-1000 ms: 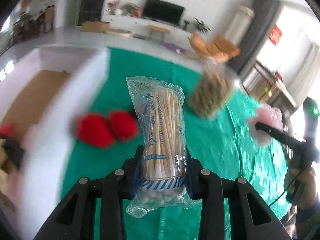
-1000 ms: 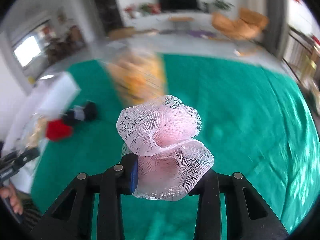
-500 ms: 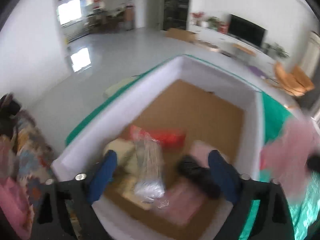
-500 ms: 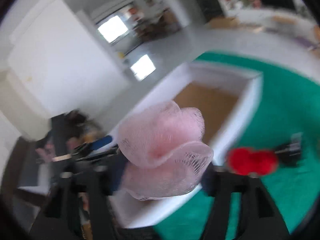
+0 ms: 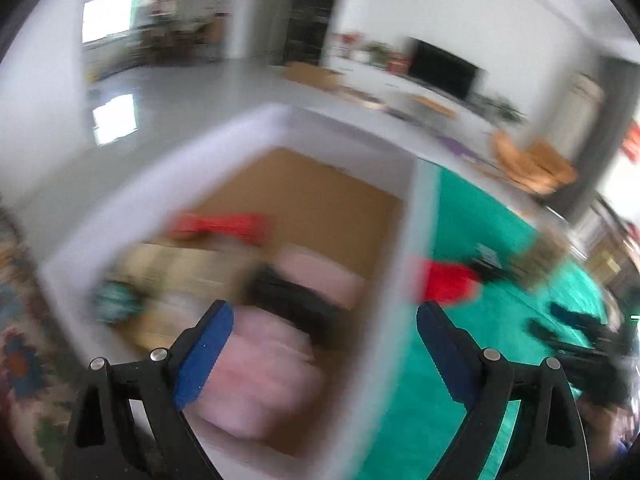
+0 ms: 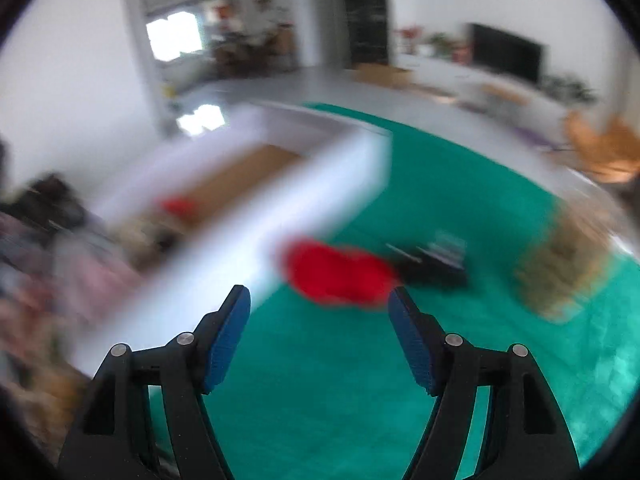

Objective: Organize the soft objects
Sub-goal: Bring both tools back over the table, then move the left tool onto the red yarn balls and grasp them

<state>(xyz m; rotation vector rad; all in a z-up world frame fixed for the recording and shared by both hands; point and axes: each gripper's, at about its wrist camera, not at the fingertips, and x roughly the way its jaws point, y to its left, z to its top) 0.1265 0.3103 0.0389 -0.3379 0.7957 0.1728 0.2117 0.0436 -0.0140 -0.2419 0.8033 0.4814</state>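
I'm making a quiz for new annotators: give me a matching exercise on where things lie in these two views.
Things:
1. red soft object
2. pink soft object
3. tan mesh bundle
4. left gripper

Places or states:
A. inside the white box
B. on the green cloth, just outside the box wall
C. open, holding nothing
D. on the green cloth, far right

Pairs: 1-B, 2-A, 3-D, 4-C

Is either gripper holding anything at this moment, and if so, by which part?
Nothing is held. The left gripper and the right gripper both stand open with nothing between their pads.
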